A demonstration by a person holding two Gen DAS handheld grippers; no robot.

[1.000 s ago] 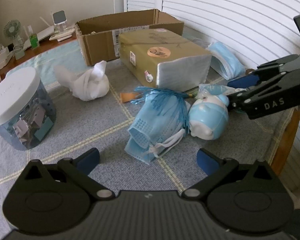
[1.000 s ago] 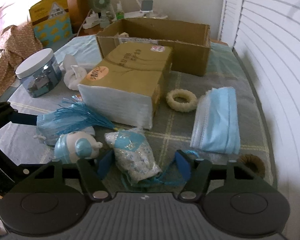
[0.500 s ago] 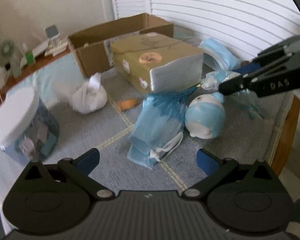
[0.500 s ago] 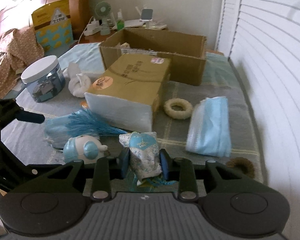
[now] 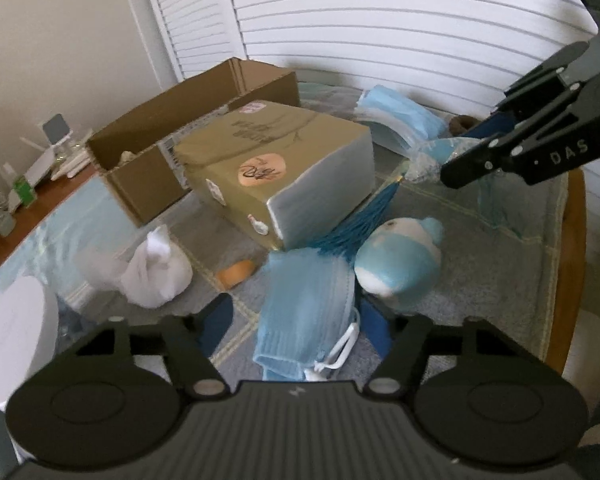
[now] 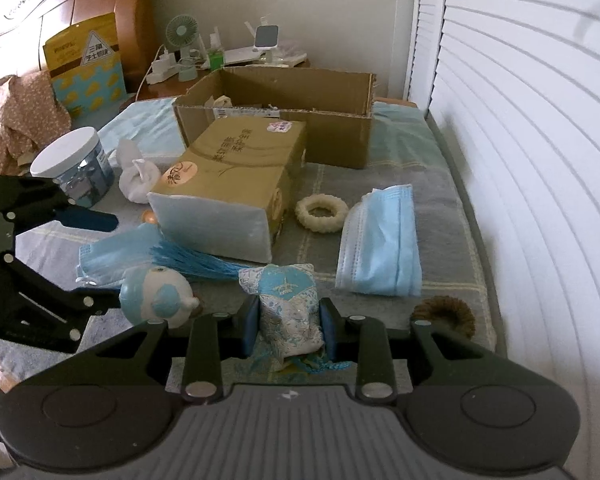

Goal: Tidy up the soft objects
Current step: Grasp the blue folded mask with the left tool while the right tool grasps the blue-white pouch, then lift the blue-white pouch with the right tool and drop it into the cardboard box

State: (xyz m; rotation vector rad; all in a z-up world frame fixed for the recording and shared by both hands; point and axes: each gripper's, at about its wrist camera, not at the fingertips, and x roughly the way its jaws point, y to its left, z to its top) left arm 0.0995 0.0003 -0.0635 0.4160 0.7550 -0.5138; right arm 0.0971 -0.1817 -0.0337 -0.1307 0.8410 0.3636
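Note:
My right gripper [image 6: 288, 326] is shut on a patterned blue-and-white sachet [image 6: 288, 304] and holds it above the cloth; it also shows in the left wrist view [image 5: 432, 156]. My left gripper [image 5: 296, 324] is open around a stack of blue face masks [image 5: 304, 312], fingers on either side. A blue-and-white plush toy [image 5: 398, 266] lies just right of it, with a blue tassel [image 5: 360, 224] behind. An open cardboard box [image 6: 276, 112] stands at the back.
A wrapped tissue pack [image 6: 228, 184] lies mid-table. A white knotted cloth [image 5: 156, 272], a white-lidded jar [image 6: 74, 168], a cream scrunchie [image 6: 321, 212], a second mask stack [image 6: 380, 240] and a brown scrunchie [image 6: 444, 314] lie around. Shutters are on the right.
My right gripper closed on the sachet and lifted it. My left gripper moved forward until its fingers straddle the face masks.

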